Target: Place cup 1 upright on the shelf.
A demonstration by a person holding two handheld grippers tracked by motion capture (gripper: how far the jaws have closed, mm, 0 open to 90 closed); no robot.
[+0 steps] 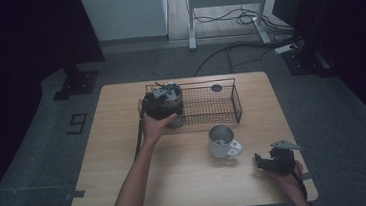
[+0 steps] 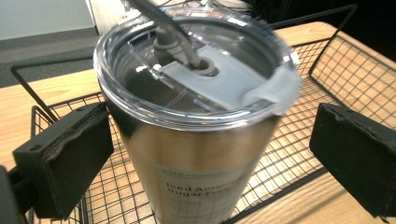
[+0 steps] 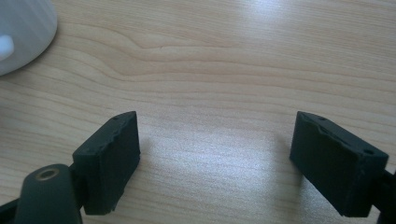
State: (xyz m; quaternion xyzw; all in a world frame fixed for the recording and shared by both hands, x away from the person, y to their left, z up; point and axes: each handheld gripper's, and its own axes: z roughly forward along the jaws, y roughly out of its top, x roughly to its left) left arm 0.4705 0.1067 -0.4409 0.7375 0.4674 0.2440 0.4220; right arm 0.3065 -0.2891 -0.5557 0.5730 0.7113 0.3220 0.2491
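Steel tumbler [image 2: 196,140] in wire basket [image 2: 327,84], label partly legible: "Iced Ameri…", "Sugar Free". Left gripper [image 2: 205,154] spread wide around it, pads clear. Right gripper [image 3: 219,158] open, empty.

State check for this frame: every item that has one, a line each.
steel tumbler: upright in the basket, lid on, straw through it, not gripped
wire basket: on the table, top open
white mug: upright, on the table
left gripper: open, fingers clear of the tumbler
right gripper: open, holding nothing
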